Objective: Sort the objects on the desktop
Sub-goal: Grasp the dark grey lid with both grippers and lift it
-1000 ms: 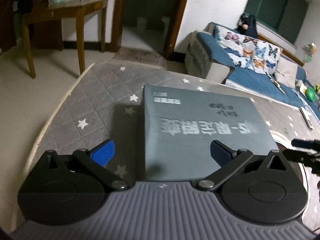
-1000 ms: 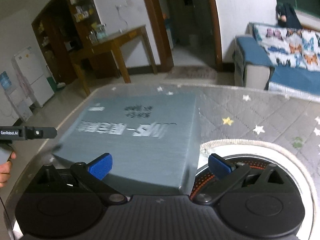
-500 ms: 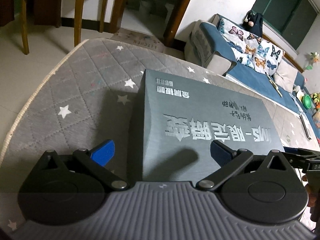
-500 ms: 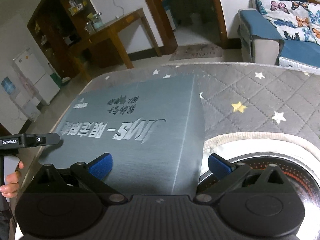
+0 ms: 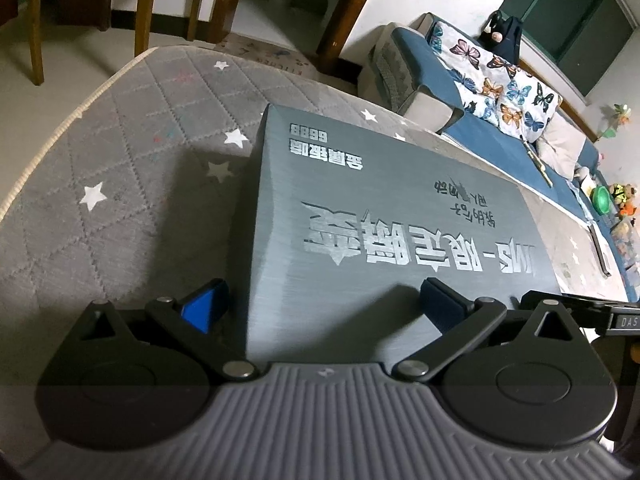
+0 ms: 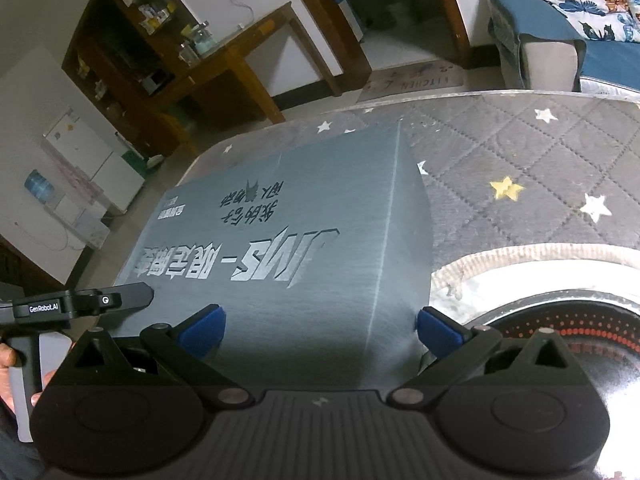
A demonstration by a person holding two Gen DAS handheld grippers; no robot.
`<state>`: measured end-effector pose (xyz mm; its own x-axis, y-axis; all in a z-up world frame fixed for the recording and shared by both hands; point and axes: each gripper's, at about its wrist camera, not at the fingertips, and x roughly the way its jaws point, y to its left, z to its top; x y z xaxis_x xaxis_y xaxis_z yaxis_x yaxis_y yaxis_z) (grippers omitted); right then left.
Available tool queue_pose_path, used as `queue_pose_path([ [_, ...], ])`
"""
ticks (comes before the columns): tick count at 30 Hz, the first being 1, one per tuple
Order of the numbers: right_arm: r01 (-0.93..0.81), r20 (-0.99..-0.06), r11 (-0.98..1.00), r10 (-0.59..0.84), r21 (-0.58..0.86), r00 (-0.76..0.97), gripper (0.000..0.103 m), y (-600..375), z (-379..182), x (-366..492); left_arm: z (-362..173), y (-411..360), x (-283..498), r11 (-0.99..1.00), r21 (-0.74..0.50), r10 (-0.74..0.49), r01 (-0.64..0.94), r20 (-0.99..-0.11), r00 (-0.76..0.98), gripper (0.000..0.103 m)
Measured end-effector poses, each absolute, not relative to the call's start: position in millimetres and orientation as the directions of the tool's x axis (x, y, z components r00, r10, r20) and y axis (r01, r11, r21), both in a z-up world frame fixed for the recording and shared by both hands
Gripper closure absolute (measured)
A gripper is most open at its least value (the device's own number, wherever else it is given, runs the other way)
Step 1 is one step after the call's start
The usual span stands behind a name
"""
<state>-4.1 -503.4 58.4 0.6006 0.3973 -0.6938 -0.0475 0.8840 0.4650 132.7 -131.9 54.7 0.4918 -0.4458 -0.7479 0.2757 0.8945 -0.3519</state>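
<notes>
Fingers [image 5: 205, 307] of both grippers spread wide, straddling opposite ends of the grey box [image 5: 384, 232].

Home living room: blue sofa [image 5: 472, 92] with butterfly cover, wooden table [image 6: 240, 60], fridge [image 6: 80, 152], quilted star mat [image 5: 120, 168].

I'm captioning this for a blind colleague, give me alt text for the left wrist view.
The open left gripper straddles one end of a large grey box with silver lettering, lying on a grey star-quilted cover. A blue sofa stands behind.
</notes>
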Motion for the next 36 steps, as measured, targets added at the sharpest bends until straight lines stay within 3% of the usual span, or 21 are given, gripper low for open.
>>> queue_pose_path([
  [18, -0.055, -0.646, 0.895, 0.360, 0.442, 0.673, 0.000, -491, 99, -18, 89, -133, 122, 0.889, -0.367, -0.457, 0.273, -0.713, 0.531, 0.000],
  [36, -0.068, -0.570, 0.918, 0.299, 0.390, 0.765, 0.000, -458, 191, -121, 176, -114, 26, 0.878, -0.364, -0.479, 0.311, -0.636, 0.605, 0.000],
])
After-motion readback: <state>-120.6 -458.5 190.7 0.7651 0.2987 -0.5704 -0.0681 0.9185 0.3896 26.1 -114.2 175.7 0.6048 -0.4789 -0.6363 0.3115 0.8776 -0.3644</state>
